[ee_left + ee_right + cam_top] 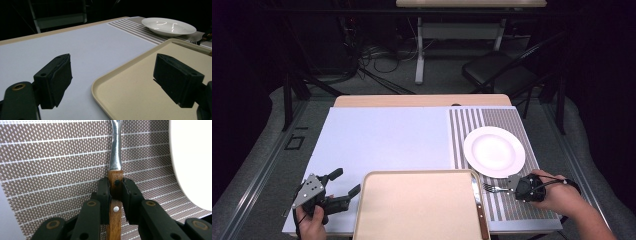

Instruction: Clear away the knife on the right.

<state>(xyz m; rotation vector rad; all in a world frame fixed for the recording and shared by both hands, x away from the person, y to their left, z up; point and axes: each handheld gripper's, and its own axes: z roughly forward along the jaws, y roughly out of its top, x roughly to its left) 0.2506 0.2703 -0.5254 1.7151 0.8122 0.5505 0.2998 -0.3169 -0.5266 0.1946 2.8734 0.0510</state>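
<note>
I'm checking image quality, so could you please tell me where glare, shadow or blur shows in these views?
High view: dark surroundings, table evenly lit. Left gripper view: bright streaks of glare on the white plate, soft shadow under the left claw. Right gripper view: plate rim overexposed, fork handle sharp.

Fork (115, 157): shiny metal with a wooden handle. Mat (55, 165): coarse woven cloth. Plate (168, 26): glossy white ceramic. Tray (140, 82): smooth matt plastic.
</note>
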